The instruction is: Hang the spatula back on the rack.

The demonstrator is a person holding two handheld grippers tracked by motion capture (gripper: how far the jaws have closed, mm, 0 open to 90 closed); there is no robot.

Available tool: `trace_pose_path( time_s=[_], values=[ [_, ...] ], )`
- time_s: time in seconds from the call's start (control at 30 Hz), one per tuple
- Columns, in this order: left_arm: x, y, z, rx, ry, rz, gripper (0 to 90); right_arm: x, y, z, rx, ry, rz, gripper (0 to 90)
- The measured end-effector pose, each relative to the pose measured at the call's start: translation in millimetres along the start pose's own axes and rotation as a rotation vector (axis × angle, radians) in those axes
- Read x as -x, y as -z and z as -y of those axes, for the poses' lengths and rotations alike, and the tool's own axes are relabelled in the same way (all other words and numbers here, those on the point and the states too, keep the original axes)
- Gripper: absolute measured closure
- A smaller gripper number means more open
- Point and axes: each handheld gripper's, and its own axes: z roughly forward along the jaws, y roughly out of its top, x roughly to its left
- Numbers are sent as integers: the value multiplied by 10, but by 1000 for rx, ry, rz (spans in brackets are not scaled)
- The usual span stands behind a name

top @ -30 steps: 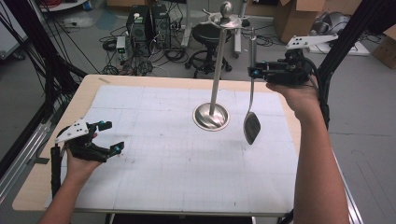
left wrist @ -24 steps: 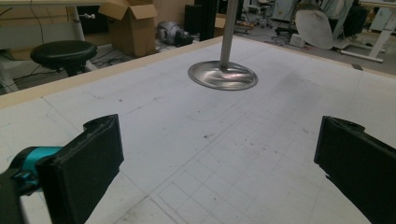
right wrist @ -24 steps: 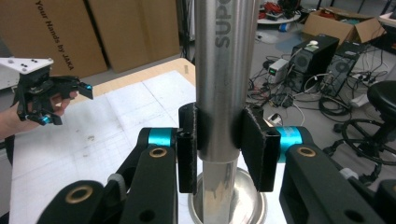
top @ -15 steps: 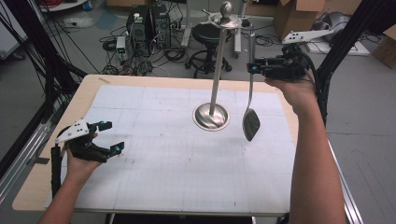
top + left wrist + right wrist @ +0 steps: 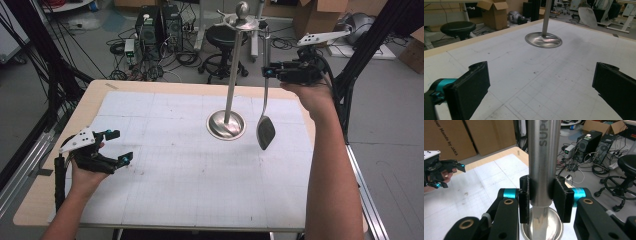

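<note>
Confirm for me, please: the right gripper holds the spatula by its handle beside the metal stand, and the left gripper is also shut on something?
Not quite. The left gripper is open and holds nothing, as the left gripper view shows: its jaws stand wide apart over the bare table. The rest holds: the right gripper grips the spatula by its handle beside the metal stand.

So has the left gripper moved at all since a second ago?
No. The left gripper sits in the same spot near the left edge of the white grid mat, and it is just as far from the stand's base as before.
</note>
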Motion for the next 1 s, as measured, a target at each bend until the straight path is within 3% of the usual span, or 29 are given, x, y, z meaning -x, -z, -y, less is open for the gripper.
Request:
trace_pose_path(
  time_s=[1.0],
  values=[
    [-14,11,3,-5,1,1,17,-15,-269,19,-8,-19,-42,689]
  ],
)
